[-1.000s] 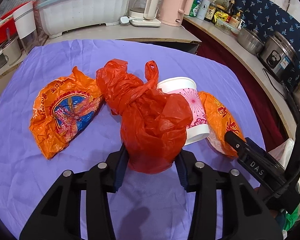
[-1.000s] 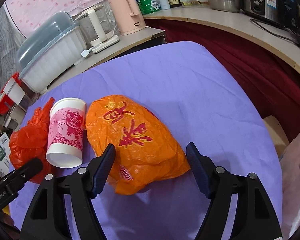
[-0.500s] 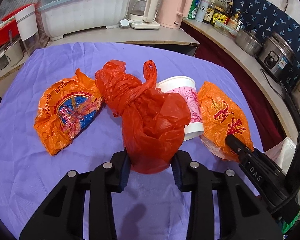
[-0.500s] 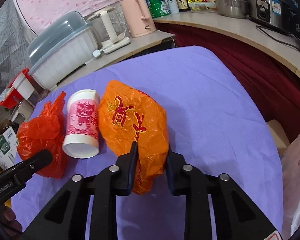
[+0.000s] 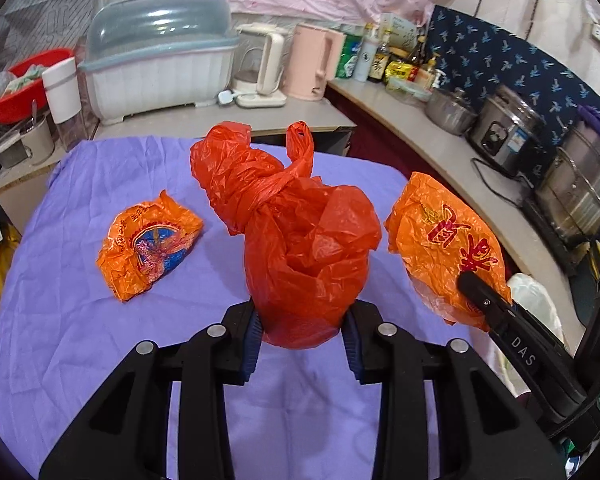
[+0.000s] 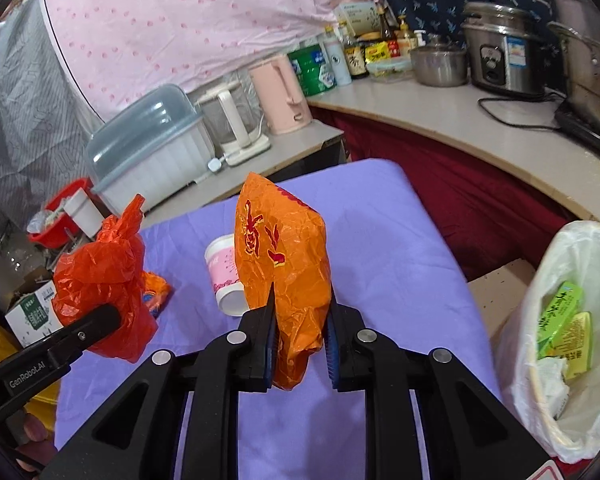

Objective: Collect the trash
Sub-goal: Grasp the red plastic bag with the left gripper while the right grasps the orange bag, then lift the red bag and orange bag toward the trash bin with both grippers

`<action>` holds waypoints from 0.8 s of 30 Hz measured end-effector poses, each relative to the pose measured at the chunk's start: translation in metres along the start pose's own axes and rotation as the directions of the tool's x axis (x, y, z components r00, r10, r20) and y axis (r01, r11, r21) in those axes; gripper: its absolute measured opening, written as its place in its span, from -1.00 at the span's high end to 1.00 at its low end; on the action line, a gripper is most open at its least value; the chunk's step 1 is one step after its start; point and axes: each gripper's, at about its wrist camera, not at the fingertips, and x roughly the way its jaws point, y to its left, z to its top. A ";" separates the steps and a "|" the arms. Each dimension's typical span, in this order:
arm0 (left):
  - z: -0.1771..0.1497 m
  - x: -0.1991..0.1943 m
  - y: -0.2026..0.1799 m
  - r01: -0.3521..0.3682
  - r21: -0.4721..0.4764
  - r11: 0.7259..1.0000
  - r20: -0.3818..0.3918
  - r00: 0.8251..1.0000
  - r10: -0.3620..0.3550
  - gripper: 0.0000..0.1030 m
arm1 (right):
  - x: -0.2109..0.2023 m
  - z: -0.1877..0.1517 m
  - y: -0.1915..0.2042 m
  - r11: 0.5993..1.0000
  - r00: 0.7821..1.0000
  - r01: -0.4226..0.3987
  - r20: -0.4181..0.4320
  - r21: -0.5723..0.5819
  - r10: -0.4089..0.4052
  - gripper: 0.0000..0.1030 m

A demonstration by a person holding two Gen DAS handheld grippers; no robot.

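Note:
My left gripper [image 5: 300, 320] is shut on the lower part of a knotted red plastic bag [image 5: 300, 248], which hangs clear above the purple tablecloth [image 5: 80, 340]. My right gripper [image 6: 300, 332] has an orange bag with red characters [image 6: 284, 256] pinched between its pads, also lifted off the cloth, and its jaws are still closing on it. A pink-and-white paper cup [image 6: 224, 276] lies on its side on the cloth behind that bag. An orange wrapper with a blue print [image 5: 148, 244] lies flat at the left. A white-lined bin [image 6: 560, 320] stands at the right.
The bin holds green cartons and paper. Behind the table a counter carries a covered dish rack [image 5: 160, 68], a pink kettle [image 5: 312, 64], bottles, a rice cooker [image 5: 508, 132] and pots. A cardboard box [image 6: 32, 312] stands on the floor at the left.
Both grippers have risen, lifting their bags off the cloth. The right gripper went from wide open around the orange bag to clamped on it. The paper cup stayed on the table.

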 end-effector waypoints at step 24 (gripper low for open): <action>-0.069 -0.063 -0.207 0.157 0.302 0.940 0.002 0.986 -0.165 0.36 | -0.172 -0.032 -0.159 0.971 0.972 0.139 0.160 0.192 -0.171 0.65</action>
